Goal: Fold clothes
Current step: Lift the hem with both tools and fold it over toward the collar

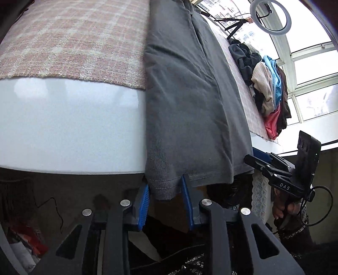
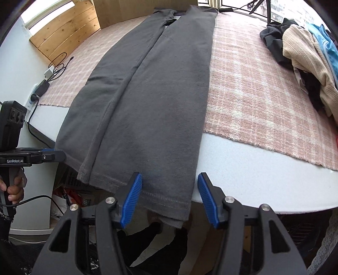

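Take the grey trousers [image 2: 147,101] as your landmark: they lie flat and lengthwise down the table [image 2: 243,169], partly on the pink plaid cloth [image 2: 253,95], with both leg hems hanging over the near edge.

Left of the trousers, by the cloth's far-left corner, a charger and cable [image 2: 45,84] sit against the wall. Your left gripper [image 1: 165,203] is at the hem of the trousers' left leg — its blue pads straddle the hanging corner, a narrow gap apart, and the cloth hangs between them without being pinched as far as you can see. Your left hand [image 2: 12,188] wraps its handle below.

Your right gripper [image 2: 170,198] is at the right leg's hem, jaws about half open; the hem's outer corner hangs between the pads, clear of the right one, and nothing is gripped.

Right of the trousers, well apart on the cloth, a heap of clothes [image 2: 302,57] waits — black, beige, blue. Beyond it stands a ring light [image 1: 270,15] by the window.
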A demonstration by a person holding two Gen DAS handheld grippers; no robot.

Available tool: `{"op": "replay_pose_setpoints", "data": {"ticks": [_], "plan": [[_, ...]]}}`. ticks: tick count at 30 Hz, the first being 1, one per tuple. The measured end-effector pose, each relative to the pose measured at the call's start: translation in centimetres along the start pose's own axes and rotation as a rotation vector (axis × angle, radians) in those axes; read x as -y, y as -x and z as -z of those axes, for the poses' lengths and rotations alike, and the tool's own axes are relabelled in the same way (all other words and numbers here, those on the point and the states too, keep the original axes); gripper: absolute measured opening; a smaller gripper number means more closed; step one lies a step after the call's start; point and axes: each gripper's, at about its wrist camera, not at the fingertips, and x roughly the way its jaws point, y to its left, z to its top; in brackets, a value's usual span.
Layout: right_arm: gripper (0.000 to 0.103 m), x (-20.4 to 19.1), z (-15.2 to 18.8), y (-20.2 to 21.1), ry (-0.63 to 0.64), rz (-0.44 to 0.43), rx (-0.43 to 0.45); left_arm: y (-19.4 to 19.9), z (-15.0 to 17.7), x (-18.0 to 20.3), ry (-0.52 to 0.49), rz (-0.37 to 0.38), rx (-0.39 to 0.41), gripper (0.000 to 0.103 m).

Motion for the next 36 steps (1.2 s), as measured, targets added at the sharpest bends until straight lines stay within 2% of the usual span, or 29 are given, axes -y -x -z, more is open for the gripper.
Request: {"op": "replay_pose_setpoints", "data": {"ticks": [1, 2, 4, 5, 6, 10, 12, 14, 17, 19, 23, 25, 26, 28, 29, 30, 32, 33, 34, 36], "plan": [[0.049, -0.1, 0.1, 0.1, 0.001, 0.003, 0.006, -0.1, 0.0, -0.1, -0.004, -0.007, -0.005, 0.015], [0.038, -0.1, 0.1, 0.1, 0.0, 0.006, 0.012, -0.2, 0.1, -0.2, -0.005, -0.001, -0.004, 0.014], [0.024, 0.1, 0.1, 0.2, -0.02, -0.007, 0.017, -0.1, 0.3, -0.3, -0.001, 0.031, -0.006, 0.007], [0.015, 0.3, 0.1, 0.3, -0.036, -0.022, 0.019, 0.1, 0.3, -0.2, 0.0, 0.045, -0.002, 0.007], [0.011, 0.6, 0.1, 0.4, -0.06, -0.047, 0.019, 0.4, 0.3, 0.0, -0.002, 0.059, 0.005, 0.006], [0.008, 1.8, 0.2, 1.2, -0.183, -0.173, 0.027, 2.3, -0.3, 1.1, -0.016, 0.117, 0.03, 0.006], [0.008, 3.1, -0.2, 2.1, -0.27, -0.271, 0.05, 3.7, -1.1, 2.0, -0.032, 0.143, 0.047, 0.006], [0.008, 3.9, -1.7, 3.4, -0.304, -0.325, 0.087, 5.3, -2.7, 2.9, -0.057, 0.161, 0.073, 0.006], [0.008, 5.2, -3.9, 5.3, -0.355, -0.406, 0.141, 7.2, -6.7, 4.1, -0.097, 0.195, 0.115, 0.006], [0.008, 6.0, -6.1, 6.1, -0.359, -0.448, 0.175, 7.8, -10.1, 4.5, -0.139, 0.179, 0.154, 0.006], [0.008, 7.1, -13.5, 5.3, -0.314, -0.418, 0.203, 7.4, -18.0, 5.2, -0.195, 0.134, 0.212, 0.006], [0.011, 7.9, -17.7, 3.9, -0.307, -0.379, 0.18, 5.5, -22.4, 5.2, -0.174, 0.081, 0.202, 0.012], [0.024, 9.0, -19.7, 2.5, -0.33, -0.336, 0.129, 4.1, -24.4, 4.9, -0.152, 0.023, 0.177, 0.012], [0.042, 10.9, -23.0, 0.1, -0.37, -0.253, 0.028, 2.0, -27.5, 4.0, -0.114, -0.102, 0.14, 0.012], [0.041, 11.8, -23.9, -0.3, -0.382, -0.254, 0.014, 1.6, -28.3, 3.5, -0.103, -0.132, 0.138, 0.012], [0.041, 12.7, -24.4, -0.3, -0.387, -0.286, 0.03, 1.7, -28.6, 3.1, -0.094, -0.129, 0.147, 0.012], [0.042, 13.8, -24.7, 0.7, -0.355, -0.314, 0.086, 2.6, -28.4, 2.3, -0.075, -0.08, 0.172, 0.021], [0.043, 14.0, -24.7, 1.1, -0.323, -0.311, 0.109, 3.2, -28.4, 2.1, -0.086, -0.063, 0.185, 0.031], [0.044, 13.8, -24.6, 1.1, -0.276, -0.285, 0.109, 3.6, -28.1, 2.3, -0.112, -0.079, 0.2, 0.039], [0.044, 13.1, -24.7, 0.3, -0.19, -0.231, 0.085, 3.5, -27.7, 2.1, -0.151, -0.131, 0.213, 0.04]]}}
